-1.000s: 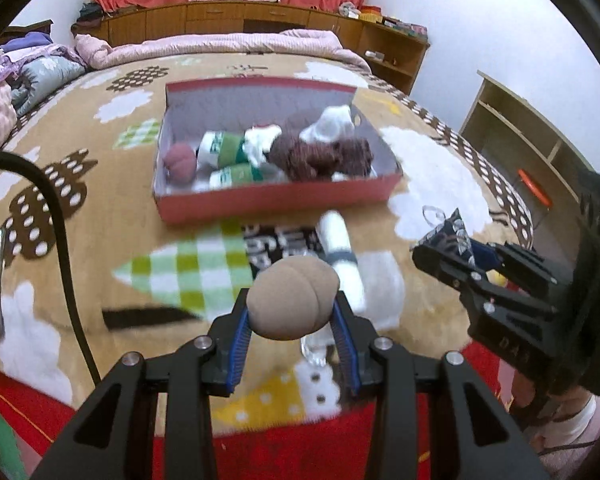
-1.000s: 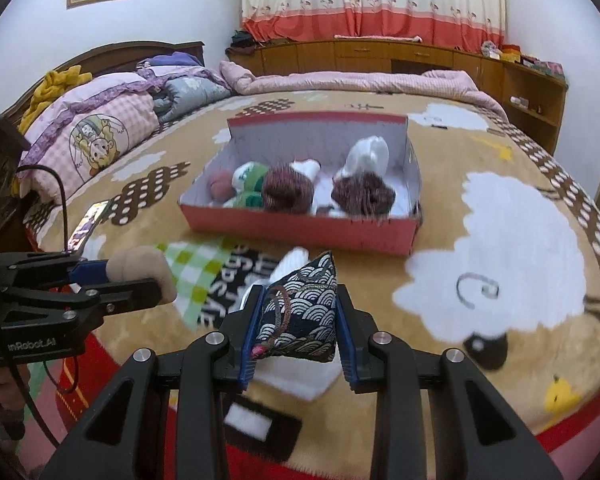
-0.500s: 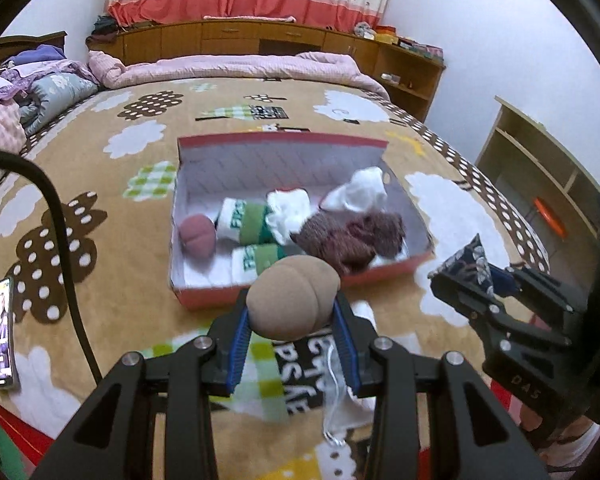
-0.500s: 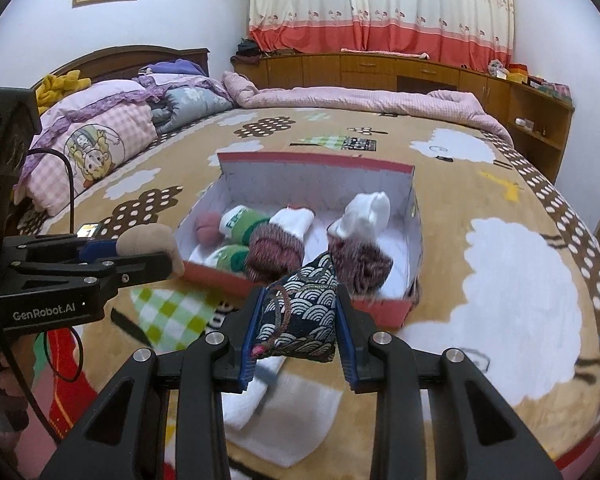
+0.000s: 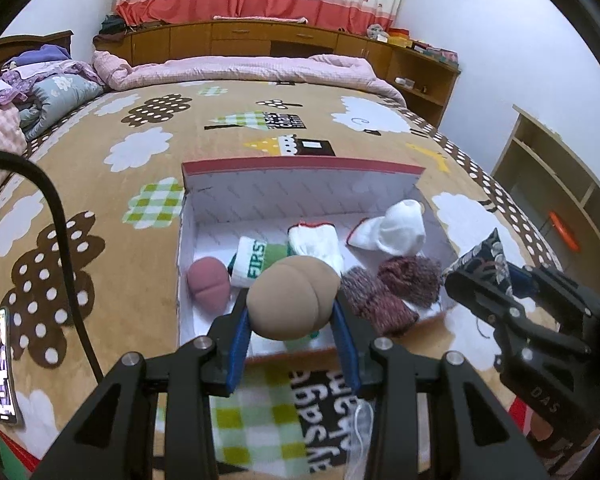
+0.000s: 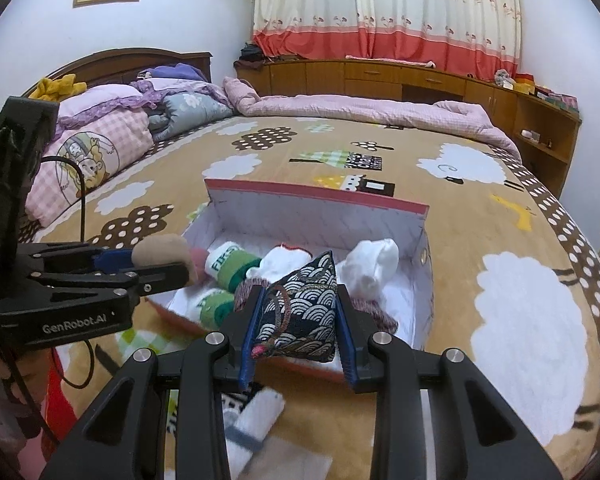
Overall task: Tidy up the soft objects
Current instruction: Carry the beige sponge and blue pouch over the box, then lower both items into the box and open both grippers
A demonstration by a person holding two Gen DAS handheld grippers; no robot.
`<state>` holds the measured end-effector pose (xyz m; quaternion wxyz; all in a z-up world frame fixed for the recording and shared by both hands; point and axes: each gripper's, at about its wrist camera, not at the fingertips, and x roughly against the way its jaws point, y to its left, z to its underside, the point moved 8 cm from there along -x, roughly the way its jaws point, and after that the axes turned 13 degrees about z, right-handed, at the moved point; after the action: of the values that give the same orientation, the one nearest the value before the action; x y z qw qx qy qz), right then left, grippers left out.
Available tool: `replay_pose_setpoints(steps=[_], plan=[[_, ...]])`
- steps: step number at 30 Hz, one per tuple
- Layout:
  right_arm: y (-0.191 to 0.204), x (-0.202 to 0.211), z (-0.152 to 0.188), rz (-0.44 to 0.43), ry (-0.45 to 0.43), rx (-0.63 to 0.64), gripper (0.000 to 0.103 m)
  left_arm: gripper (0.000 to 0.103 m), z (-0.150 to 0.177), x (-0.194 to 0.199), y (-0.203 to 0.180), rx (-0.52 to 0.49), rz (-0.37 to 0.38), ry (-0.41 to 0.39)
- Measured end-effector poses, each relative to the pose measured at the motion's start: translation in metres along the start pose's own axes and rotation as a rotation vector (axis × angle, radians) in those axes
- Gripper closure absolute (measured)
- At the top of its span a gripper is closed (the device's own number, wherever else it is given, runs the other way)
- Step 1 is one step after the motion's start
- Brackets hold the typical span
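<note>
Both grippers (image 5: 294, 334) (image 6: 298, 330) clamped on soft objects

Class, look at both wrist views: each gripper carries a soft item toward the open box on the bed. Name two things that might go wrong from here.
1. The box is already crowded with rolled socks, so the tan ball in the left gripper may land on them and roll out.
2. The right gripper, holding the patterned pouch, is close beside the left, so they might collide over the box.

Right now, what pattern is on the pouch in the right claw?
White wave scallops on dark navy pouch, clearest in the right wrist view.
</note>
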<state>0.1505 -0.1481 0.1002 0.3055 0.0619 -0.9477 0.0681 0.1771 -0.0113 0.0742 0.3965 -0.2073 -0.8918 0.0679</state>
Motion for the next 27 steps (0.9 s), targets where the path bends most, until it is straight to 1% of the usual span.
replay_pose_setpoints(steps=[6, 13, 22, 27], plan=[[0.0, -0.022, -0.009, -0.011, 0.001, -0.019, 0.069, 0.063, -0.009, -0.018, 0.009, -0.002, -0.031, 0.001], [0.001, -0.052, -0.012, -0.013, 0.019, -0.035, 0.069, 0.063, -0.005, -0.039, 0.025, 0.029, -0.045, 0.023], [-0.003, -0.084, 0.0, -0.002, 0.064, -0.046, 0.069, 0.063, 0.003, -0.059, 0.033, 0.046, -0.031, 0.05], [-0.003, -0.095, 0.006, 0.009, 0.071, -0.035, 0.069, 0.063, 0.007, -0.068, 0.037, 0.055, -0.029, 0.065]])
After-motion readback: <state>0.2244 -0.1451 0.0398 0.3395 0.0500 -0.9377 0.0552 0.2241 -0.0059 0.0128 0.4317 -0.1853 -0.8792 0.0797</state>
